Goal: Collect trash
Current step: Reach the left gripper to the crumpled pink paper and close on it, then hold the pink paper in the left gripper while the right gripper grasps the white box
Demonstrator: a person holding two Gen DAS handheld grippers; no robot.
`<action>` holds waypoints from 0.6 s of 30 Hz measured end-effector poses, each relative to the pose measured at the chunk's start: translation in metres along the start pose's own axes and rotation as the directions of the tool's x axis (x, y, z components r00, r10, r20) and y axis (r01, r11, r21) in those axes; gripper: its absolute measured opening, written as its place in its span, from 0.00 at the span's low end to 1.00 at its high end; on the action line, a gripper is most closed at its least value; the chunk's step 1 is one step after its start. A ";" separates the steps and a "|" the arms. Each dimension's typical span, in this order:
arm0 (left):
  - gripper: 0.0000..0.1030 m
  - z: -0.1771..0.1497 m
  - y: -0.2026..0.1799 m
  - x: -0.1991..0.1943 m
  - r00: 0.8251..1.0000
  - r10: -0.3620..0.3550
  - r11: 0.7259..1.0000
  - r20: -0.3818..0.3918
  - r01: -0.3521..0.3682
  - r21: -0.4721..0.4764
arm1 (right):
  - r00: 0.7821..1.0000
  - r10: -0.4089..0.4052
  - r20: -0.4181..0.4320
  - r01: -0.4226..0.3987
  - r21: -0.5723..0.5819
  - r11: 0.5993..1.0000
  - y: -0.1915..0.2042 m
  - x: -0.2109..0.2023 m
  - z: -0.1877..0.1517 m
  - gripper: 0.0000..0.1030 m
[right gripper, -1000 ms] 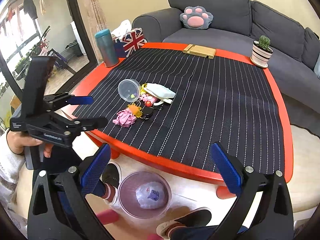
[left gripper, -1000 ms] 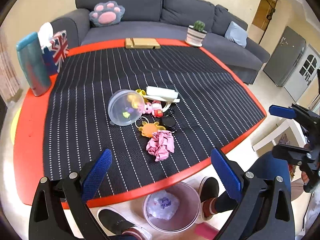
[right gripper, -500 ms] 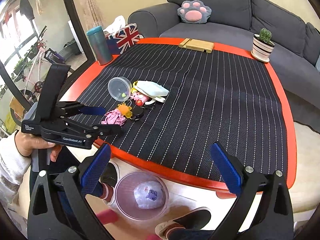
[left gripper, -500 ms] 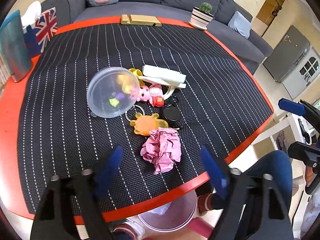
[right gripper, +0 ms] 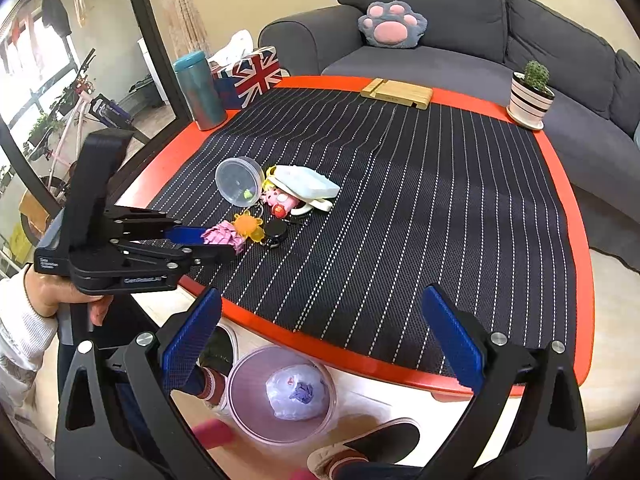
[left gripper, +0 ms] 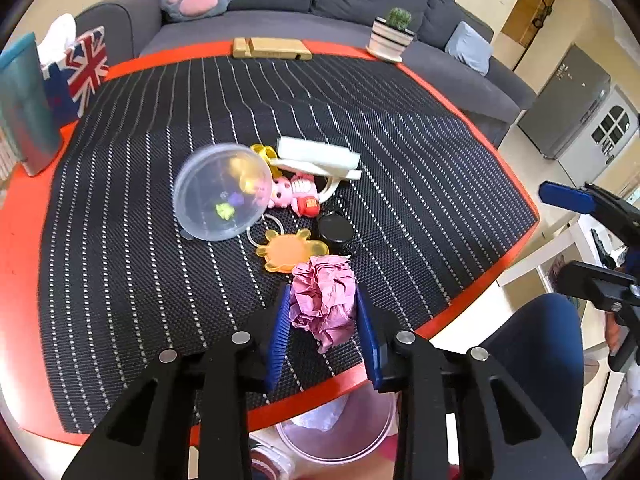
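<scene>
A crumpled pink paper ball [left gripper: 324, 300] lies on the striped black mat near the table's front edge. My left gripper [left gripper: 323, 312] has closed in around it, one blue pad on each side, touching the paper. The right wrist view shows the same grip on the ball [right gripper: 225, 235] from the side, with the left gripper [right gripper: 208, 242] low over the mat. My right gripper [right gripper: 320, 340] is open and empty, held off the table's front edge above a clear pink trash bin [right gripper: 244, 376] on the floor with a wad of paper in it.
Next to the paper lie an orange keychain [left gripper: 290, 250], a black disc [left gripper: 335, 229], a pink toy [left gripper: 296, 192], a clear round lid [left gripper: 222, 190] and a white pouch [left gripper: 320, 156]. A teal bottle [right gripper: 199, 90], flag tissue box [right gripper: 256, 74], wooden stand [right gripper: 398, 92] and cactus pot [right gripper: 530, 96] stand at the table's edges.
My left gripper moved forward and down over the table and narrowed from wide open to closed around the pink paper ball. My right gripper stayed open and barely shifted.
</scene>
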State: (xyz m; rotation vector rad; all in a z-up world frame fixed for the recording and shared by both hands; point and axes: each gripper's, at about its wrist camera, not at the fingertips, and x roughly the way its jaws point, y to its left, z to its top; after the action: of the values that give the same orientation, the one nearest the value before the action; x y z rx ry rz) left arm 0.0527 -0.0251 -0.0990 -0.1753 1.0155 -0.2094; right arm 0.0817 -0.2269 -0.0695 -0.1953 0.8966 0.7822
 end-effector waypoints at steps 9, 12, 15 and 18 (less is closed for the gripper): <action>0.31 0.002 0.002 -0.037 0.997 0.013 1.000 0.071 -0.013 0.008 | 1.000 0.007 0.010 -0.006 -0.049 0.999 0.007 0.008 0.026 0.95; 0.31 0.004 0.003 -0.043 0.996 0.013 1.000 0.084 -0.013 0.008 | 1.000 0.010 0.009 -0.009 -0.075 0.997 0.009 0.015 0.038 0.95; 0.31 0.002 0.004 -0.048 0.995 0.011 1.000 0.096 -0.011 0.005 | 1.000 0.012 -0.003 -0.012 -0.103 0.995 0.012 0.026 0.049 0.95; 0.31 0.002 0.006 -0.050 0.995 0.009 1.000 0.102 -0.009 0.000 | 1.000 0.010 -0.015 -0.012 -0.144 0.989 0.016 0.037 0.059 0.95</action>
State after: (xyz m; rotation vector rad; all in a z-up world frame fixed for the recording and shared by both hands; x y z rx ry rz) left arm 0.0296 -0.0066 -0.0586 -0.1794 0.9149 -0.1911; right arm 0.1219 -0.1683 -0.0582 -0.3239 0.8553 0.8575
